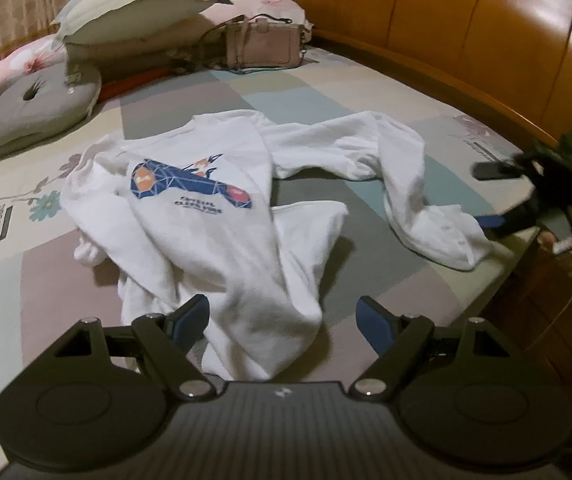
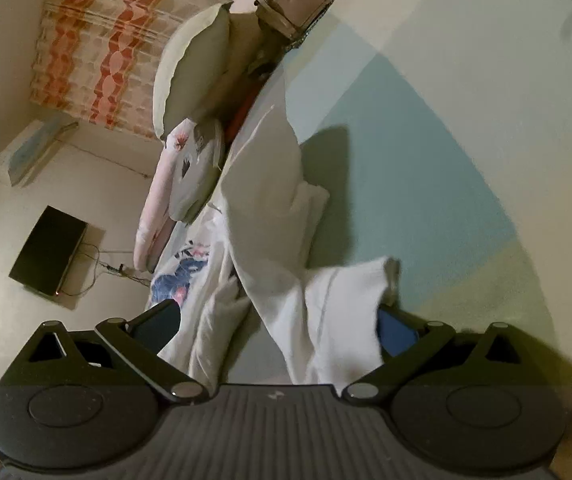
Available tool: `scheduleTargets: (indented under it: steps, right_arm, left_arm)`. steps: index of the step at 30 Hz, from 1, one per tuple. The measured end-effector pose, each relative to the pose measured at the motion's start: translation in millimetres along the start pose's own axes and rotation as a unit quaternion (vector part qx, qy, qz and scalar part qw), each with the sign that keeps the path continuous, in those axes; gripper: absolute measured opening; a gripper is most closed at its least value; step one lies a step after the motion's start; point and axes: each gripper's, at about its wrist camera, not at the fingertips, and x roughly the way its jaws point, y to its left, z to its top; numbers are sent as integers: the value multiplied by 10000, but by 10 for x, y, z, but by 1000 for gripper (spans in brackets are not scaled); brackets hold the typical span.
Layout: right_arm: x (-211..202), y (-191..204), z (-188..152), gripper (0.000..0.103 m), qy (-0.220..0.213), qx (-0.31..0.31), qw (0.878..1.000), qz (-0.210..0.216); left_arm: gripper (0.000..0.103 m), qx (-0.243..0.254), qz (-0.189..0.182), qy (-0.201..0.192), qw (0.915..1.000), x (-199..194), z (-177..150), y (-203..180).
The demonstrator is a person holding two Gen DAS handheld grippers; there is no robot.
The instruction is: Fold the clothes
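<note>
White sweatshirt (image 1: 214, 216) sleeve cuff hides one pad of the spread right tongs (image 2: 282, 320); left tongs (image 1: 282, 316) spread.

Right tool (image 2: 282, 320) jaws spread, white sweatshirt (image 2: 270, 208) sleeve between.

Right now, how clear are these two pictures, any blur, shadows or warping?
Left wrist view: fisheye bends the headboard; the right gripper is motion-blurred; sweatshirt fairly sharp. Right wrist view: tilted and dim, sleeve cuff smeared, dark shadow on the bedsheet.
</note>
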Motion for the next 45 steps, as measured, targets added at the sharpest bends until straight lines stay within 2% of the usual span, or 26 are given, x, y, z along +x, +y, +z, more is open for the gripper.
scheduleTargets:
  steps: [3, 5, 6, 7, 9, 10, 11, 12, 15, 17, 21, 27, 33, 40, 44, 45]
  right_arm:
    - [50, 36, -17, 102, 103, -262, 9996, -62]
    - [-27, 4, -88, 91, 28, -343, 9994, -90]
    - [-85, -36, -130, 79, -43, -371, 9992, -132]
    - [-135, -85, -167, 71, -123, -385, 9990, -205]
    - [-190, -194, -212, 33, -284, -382, 9980, -409]
    - [-203, -244, -227, 19, -354, -340, 9975, -508]
    - [-198, -277, -237, 13, -403, -274, 9971, -583]
    - [-185, -272, -245, 4, -435, -254, 9964, -674]
    - [-139, -163, -263, 4, -495, -294, 9929, -1043]
    - [-128, 13, -227, 5, -569, -648, 9859, -1437]
    - [-260, 201, 124, 5, -941, -1122, 9704, -1920]
    - [-418, 152, 898, 5, -1440, -1482, 9296, -3051]
    - [-400, 35, 1473, 5, -1569, -1708, 8842, -4054]
    - [-403, 20, 1929, 5, -1737, -1951, 8399, -4757]
    - [-448, 23, 2104, 5, -1858, -1901, 8114, -5206]
    - [-455, -17, 2143, 5, -1819, -1823, 8079, -5300]
  left_arm:
    - [81, -33, 13, 3, 10000, -13, -20, 8]
    - [81, -103, 55, 31, 9999, 1, -29, 48]
    - [81, -133, 72, 46, 9999, 10, -33, 65]
    - [81, -158, 79, 62, 9998, 22, -35, 80]
    - [81, -182, 83, 91, 9998, 47, -37, 95]
    - [81, -159, 73, 99, 9998, 55, -35, 83]
    - [81, -136, 63, 106, 9998, 62, -33, 71]
    - [81, -112, 53, 113, 9999, 69, -30, 58]
    - [81, -38, 46, 121, 9999, 72, -30, 20]
    - [81, -18, 73, 118, 9999, 66, -23, 18]
    - [81, -28, 113, 88, 9999, 54, -2, 39]
    - [81, -33, 186, 66, 9998, 54, 32, 75]
    - [81, -84, 329, 42, 9994, 75, 99, 144]
    - [81, -73, 440, -11, 9990, 111, 203, 191]
    - [81, -126, 482, -73, 9987, 101, 235, 239]
    - [81, -142, 492, -88, 9986, 96, 239, 252]
